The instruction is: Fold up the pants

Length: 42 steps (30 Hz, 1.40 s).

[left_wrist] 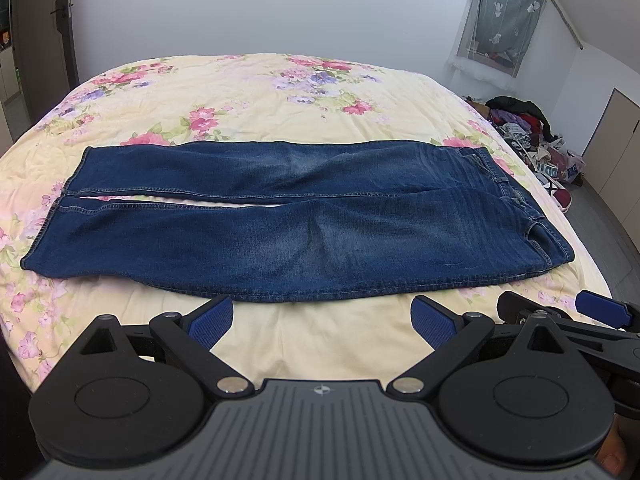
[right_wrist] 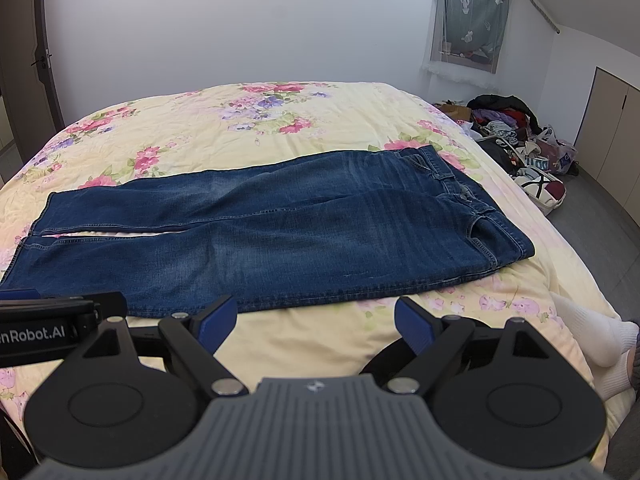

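A pair of dark blue jeans (left_wrist: 288,220) lies flat and spread out on the bed, waistband to the right, leg hems to the left, legs side by side with a thin gap between them. It also shows in the right wrist view (right_wrist: 280,232). My left gripper (left_wrist: 322,320) is open and empty, just short of the near edge of the jeans at mid-leg. My right gripper (right_wrist: 316,322) is open and empty, near the same edge closer to the waistband, and it shows at the right of the left wrist view (left_wrist: 560,312).
The bed has a yellow floral cover (left_wrist: 248,92). A pile of clothes and bags (right_wrist: 520,140) lies on the floor to the right of the bed. A curtained window (right_wrist: 468,20) is on the far wall. A white-socked foot (right_wrist: 596,344) rests at the bed's right near corner.
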{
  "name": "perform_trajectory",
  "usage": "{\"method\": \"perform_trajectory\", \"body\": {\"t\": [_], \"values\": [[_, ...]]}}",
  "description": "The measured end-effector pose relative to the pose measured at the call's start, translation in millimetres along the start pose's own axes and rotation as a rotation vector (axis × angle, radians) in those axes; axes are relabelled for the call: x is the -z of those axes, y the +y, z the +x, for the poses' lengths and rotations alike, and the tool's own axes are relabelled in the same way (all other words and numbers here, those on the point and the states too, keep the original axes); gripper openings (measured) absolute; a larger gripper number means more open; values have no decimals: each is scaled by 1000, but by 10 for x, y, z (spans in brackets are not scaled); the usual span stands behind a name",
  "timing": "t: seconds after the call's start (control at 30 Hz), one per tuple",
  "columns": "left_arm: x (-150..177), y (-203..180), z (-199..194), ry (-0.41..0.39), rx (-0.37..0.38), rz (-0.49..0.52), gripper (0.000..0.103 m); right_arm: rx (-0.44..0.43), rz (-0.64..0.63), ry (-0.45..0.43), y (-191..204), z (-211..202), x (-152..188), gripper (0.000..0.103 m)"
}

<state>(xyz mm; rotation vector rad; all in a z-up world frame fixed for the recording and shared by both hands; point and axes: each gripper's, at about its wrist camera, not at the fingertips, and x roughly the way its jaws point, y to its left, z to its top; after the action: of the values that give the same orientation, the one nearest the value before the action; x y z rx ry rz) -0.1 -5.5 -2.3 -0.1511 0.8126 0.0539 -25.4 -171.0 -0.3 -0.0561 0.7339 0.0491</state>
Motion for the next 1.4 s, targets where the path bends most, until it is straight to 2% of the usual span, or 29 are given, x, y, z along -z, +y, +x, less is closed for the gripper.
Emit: {"method": "perform_trajectory", "body": {"t": [0.33, 0.5, 0.57, 0.7, 0.73, 0.8, 0.9, 0.97, 1.03, 1.13, 1.2, 1.27, 1.4], "values": [[86, -25, 2, 9, 20, -3, 103, -13, -8, -4, 1, 27, 4, 82], [15, 228, 185, 23, 4, -69, 103, -42, -32, -38, -79, 142, -48, 82], [-28, 398, 275, 31, -16, -108, 103, -74, 3, -45, -268, 333, -121, 82], [-77, 826, 499, 56, -65, -232, 103, -121, 58, -30, -521, 587, -179, 82], [-84, 936, 551, 58, -62, -263, 103, -104, 89, -8, -703, 791, -217, 82], [-76, 1195, 696, 55, -34, -342, 103, -97, 100, -1, -785, 895, -233, 82], [-31, 1563, 930, 93, -71, -472, 103, -100, 142, 6, -1067, 1138, -258, 82], [14, 1780, 1068, 108, -115, -540, 103, -104, 185, -30, -1307, 1252, -267, 82], [69, 2010, 1179, 116, -139, -619, 103, -93, 232, -103, -1536, 1320, -264, 82], [224, 2430, 1326, 123, -105, -828, 103, -66, 271, -128, -1827, 1521, -315, 82], [333, 2670, 1363, 109, -102, -930, 103, -64, 323, -100, -2048, 1684, -371, 82], [420, 2868, 1365, 84, -132, -993, 103, -63, 365, -65, -2238, 1830, -411, 82], [598, 3180, 1358, 3, -130, -1131, 103, -8, 464, -15, -2623, 2078, -414, 82]]}}
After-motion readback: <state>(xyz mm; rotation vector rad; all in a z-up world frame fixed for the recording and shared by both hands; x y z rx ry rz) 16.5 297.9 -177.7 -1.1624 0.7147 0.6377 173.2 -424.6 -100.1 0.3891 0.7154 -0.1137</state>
